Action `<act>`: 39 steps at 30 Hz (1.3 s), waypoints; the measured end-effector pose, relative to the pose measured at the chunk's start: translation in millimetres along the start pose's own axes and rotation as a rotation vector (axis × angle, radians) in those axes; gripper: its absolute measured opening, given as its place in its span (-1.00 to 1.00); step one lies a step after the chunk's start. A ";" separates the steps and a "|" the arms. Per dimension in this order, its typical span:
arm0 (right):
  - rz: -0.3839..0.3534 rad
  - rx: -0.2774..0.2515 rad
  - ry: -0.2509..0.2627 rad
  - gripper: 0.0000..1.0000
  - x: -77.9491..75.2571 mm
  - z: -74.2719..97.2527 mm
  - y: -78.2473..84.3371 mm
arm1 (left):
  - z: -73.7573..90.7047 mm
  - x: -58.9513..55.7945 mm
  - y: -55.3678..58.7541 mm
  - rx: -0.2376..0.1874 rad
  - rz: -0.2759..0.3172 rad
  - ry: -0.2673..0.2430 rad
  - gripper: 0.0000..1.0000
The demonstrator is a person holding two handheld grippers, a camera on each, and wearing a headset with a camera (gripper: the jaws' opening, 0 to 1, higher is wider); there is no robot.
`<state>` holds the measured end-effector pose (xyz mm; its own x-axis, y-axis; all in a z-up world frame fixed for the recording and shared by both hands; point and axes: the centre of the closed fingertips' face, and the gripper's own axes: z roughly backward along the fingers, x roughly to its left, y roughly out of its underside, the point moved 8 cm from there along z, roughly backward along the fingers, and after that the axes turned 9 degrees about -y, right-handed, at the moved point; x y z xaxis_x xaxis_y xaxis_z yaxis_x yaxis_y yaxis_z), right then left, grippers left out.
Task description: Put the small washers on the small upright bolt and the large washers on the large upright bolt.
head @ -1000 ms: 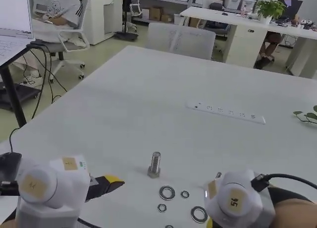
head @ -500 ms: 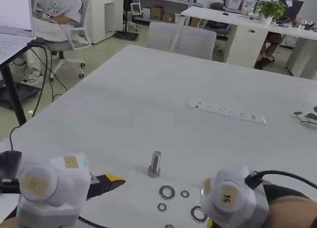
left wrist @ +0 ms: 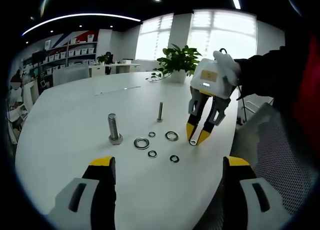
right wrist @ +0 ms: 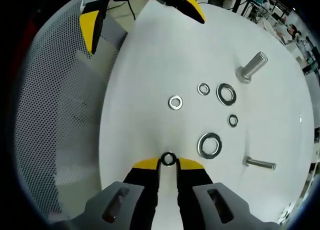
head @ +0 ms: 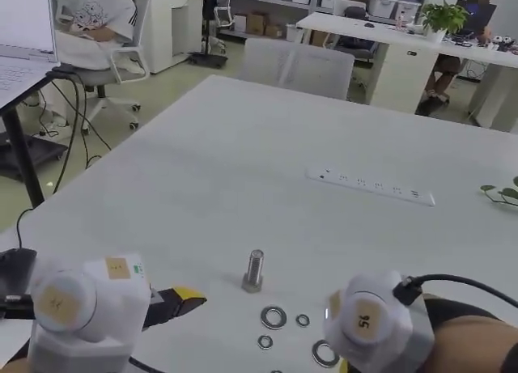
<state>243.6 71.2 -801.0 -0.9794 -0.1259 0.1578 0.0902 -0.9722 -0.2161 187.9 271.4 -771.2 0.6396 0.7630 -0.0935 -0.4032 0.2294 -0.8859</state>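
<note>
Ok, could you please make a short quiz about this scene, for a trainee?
1. True or false: the large bolt lies on its side.
2. How many large washers lie on the table? A one, B two, C four.
3. Fill in: the right gripper is shut on a small ____.

Key: 1 false; 2 B; 3 washer.

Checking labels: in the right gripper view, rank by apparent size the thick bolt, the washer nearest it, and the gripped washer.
1. thick bolt
2. washer nearest it
3. gripped washer, smallest despite being closest to the camera
</note>
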 end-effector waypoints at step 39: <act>-0.062 -0.055 0.079 -0.73 -15.9 51.9 11.8 | -2.3 -2.0 -4.5 -0.004 -0.016 0.010 0.77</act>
<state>269.7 51.5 -756.0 -0.9942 -0.0477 0.0966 0.0209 -0.9650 -0.2612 189.9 267.5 -768.1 0.6524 0.7532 -0.0835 -0.3900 0.2393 -0.8892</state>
